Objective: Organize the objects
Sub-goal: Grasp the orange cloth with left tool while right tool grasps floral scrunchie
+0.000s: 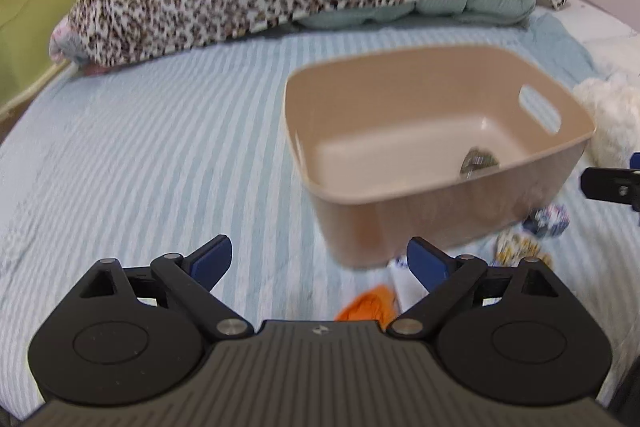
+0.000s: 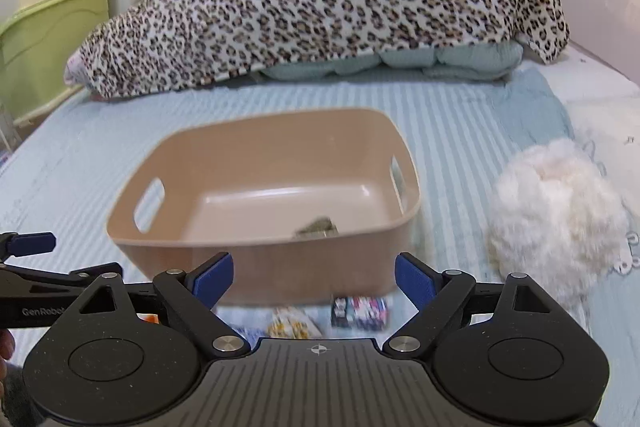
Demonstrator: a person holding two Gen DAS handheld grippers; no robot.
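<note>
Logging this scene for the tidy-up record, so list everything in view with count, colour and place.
bin: 1, tan, on the bed centre
small object: 1, grey-green, blurred, inside the bin
fluffy bundle: 1, white, right of the bin
colourful packet: 1, multicoloured, before the bin
floral items: about 2, patterned, before the bin
orange item: 1, near the left claw
blanket: 1, leopard print, bed head
bedspread: 1, blue striped
drawers: green and cream, left
left claw: open
right claw: open

The small grey thing (image 2: 318, 228) inside the bin (image 2: 256, 255) is blurred and half hidden by its near wall. At the bottom of the right wrist frame, small packets (image 2: 362, 311) are blurred, with unreadable print.
</note>
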